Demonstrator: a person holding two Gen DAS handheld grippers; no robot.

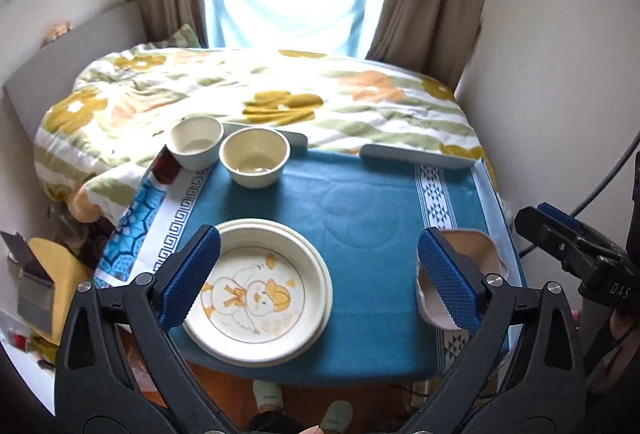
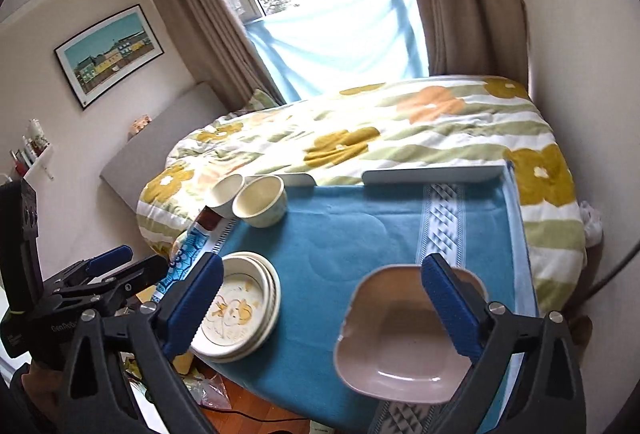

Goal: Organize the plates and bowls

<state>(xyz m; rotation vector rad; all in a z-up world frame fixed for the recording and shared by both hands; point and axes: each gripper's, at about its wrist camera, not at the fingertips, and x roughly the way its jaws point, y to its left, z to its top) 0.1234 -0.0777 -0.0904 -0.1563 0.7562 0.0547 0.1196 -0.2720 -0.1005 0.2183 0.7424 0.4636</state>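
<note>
Both tongs stand wide apart, nothing between the pads. My left gripper (image 1: 318, 276) hangs above the near edge of the table (image 1: 360, 194), which wears a teal cloth (image 1: 372, 294). My right gripper (image 2: 322, 306) hangs over the near right part of the same table.

Stack of cream plates (image 1: 260, 290) sits at the near left of the cloth; the top plate carries a yellow chick cartoon. There is faint lettering under the cartoon, too small for me to read. A pinkish square bowl (image 2: 404, 334) sits at the near right, well apart from the plates. Two cream bowls (image 1: 255, 156) stand side by side, just beside each other, at the far left corner.

Writing I can read: "DAS" in pale letters on the body of the right gripper as seen from the left wrist view; "GenRobo", cut off, on the left gripper's body in the right wrist view.

A bed with a flowered quilt (image 1: 240, 94) lies beyond the table.
</note>
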